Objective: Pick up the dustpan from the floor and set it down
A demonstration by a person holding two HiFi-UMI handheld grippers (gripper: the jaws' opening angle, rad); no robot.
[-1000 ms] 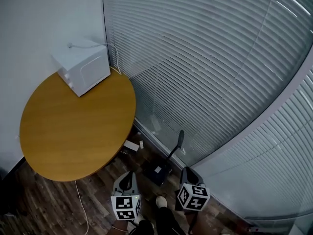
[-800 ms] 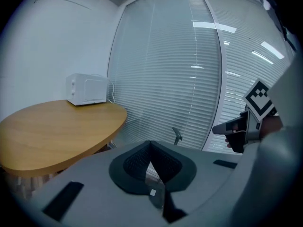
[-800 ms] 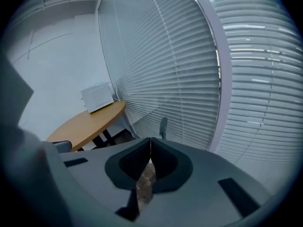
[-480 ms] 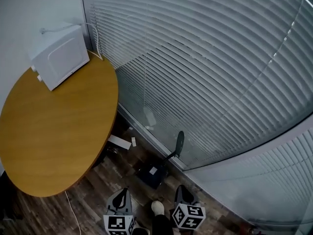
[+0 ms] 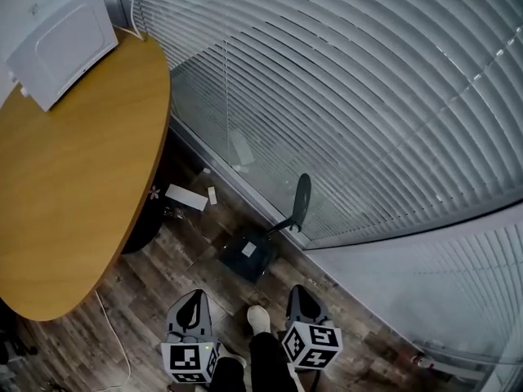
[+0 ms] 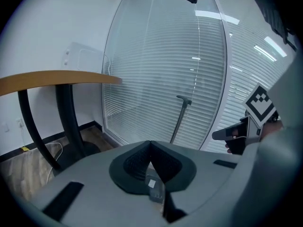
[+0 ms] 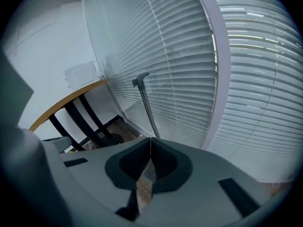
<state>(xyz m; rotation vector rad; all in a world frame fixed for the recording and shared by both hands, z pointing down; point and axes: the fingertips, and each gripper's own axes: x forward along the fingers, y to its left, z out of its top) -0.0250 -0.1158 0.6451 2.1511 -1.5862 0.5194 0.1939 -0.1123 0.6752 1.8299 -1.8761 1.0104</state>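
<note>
table (image 5: 73, 186) left, blinds (image 5: 368, 96) behind dustpan (image 5: 248, 256), open floor (image 5: 163, 268) in front

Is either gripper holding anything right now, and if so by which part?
Nothing is held. The left gripper and right gripper both have their jaws shut with nothing between them; the dustpan sits untouched on the floor ahead of them.

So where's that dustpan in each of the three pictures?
Head view: dustpan on the floor, low centre, handle rising toward the glass.
Left gripper view: handle upright just right of centre.
Right gripper view: handle upright just left of centre.
Shared landmark: the round wooden table, left of it in every view.
</note>
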